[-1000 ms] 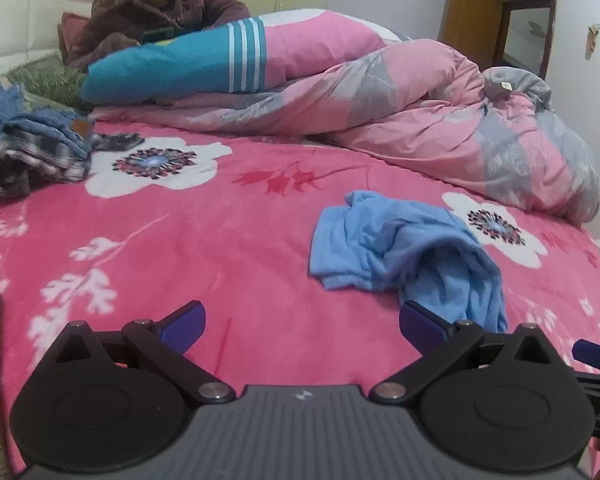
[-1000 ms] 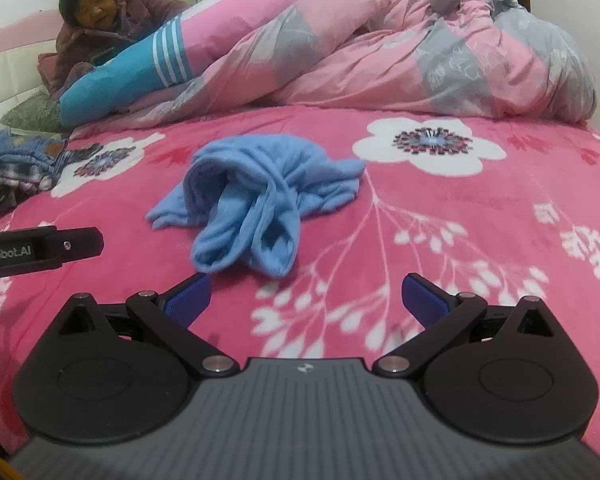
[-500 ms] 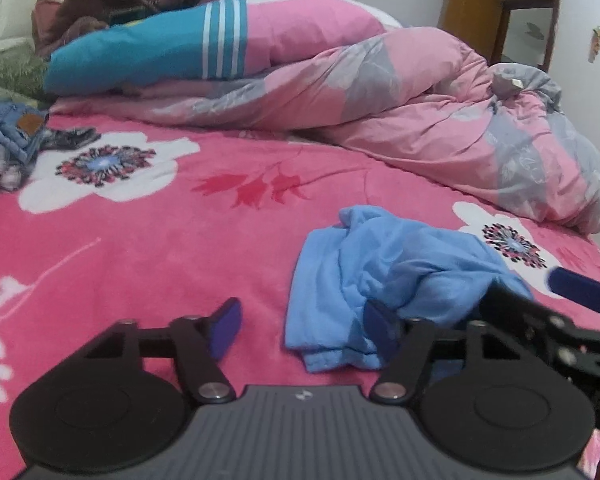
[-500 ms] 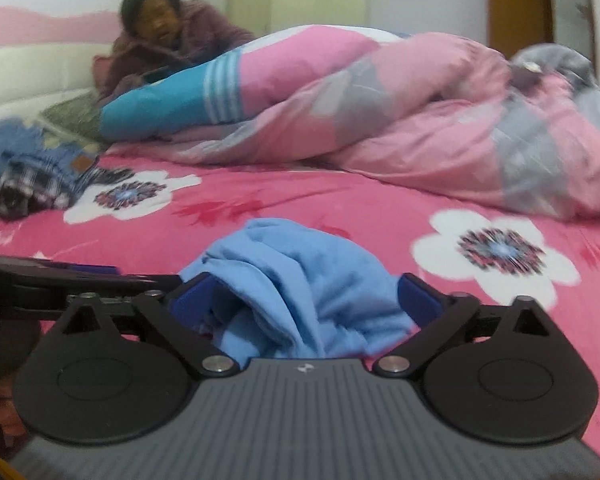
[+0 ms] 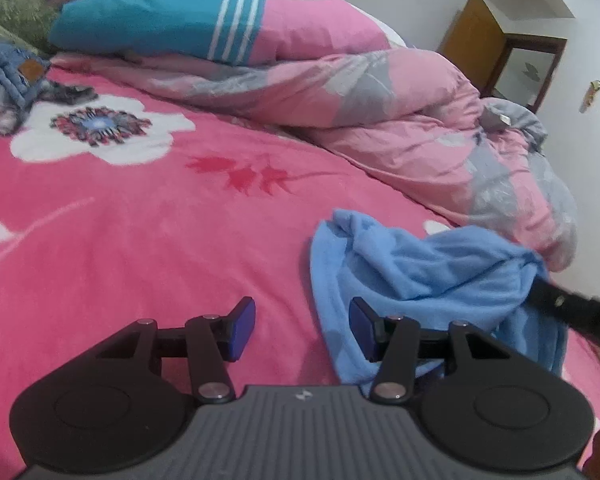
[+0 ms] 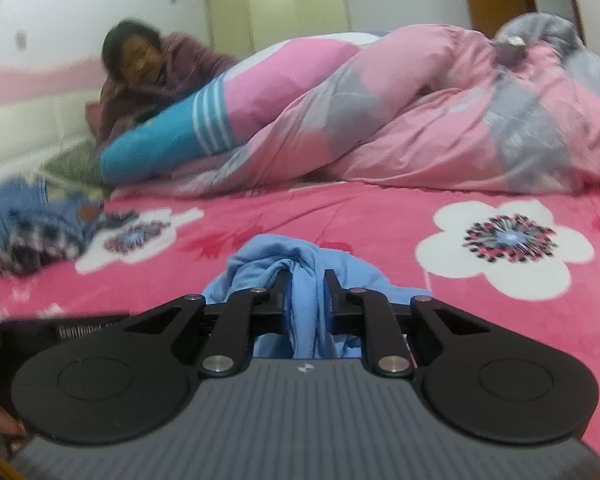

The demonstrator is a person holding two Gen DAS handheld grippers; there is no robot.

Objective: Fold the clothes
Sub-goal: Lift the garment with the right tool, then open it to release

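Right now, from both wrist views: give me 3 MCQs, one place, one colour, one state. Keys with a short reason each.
1. Where does the blue garment lie?
A. on the pink floral bedspread
B. on top of the rumpled pink-and-grey quilt
C. on the floor

2. What colour are the pads on the left tongs?
A. red
B. dark blue
C. white

3. What state are the right tongs in?
A. wide open above bare bedspread
B. shut on nothing
C. shut on a fold of the blue garment

Answers:
1 A: the garment rests on the flowered bedspread, in front of the quilt.
2 B: both pads show dark blue in the left wrist view.
3 C: the right wrist view shows blue cloth pinched between the closed fingers.
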